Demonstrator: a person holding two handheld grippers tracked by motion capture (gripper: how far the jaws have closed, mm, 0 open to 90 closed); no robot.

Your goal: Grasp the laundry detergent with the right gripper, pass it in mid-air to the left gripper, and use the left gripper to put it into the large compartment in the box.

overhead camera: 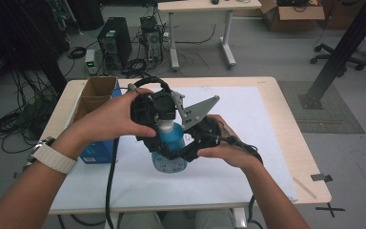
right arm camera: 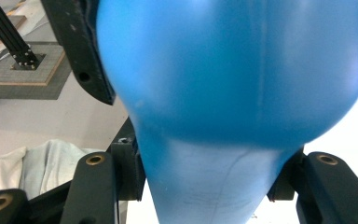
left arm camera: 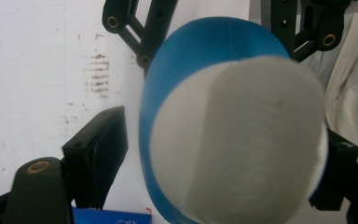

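High view: a blue bottle (overhead camera: 169, 145) stands upright on the table (overhead camera: 267, 143), its long axis vertical; the right gripper (overhead camera: 190, 143) clamps its body from the side while the left gripper (overhead camera: 158, 117) sits above its white cap.

Left gripper view: the white cap (left arm camera: 242, 140) lies between the half-spread jaws, the left jaw clearly apart from it.

Right gripper view: the jaws pinch the bottle's neck.

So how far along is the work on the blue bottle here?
Done: the right gripper is clamped on the blue bottle, holding it upright on the table. In hand: the left gripper sits over the white cap, jaws either side, not yet clearly gripping. Left: clamping the cap and working it.
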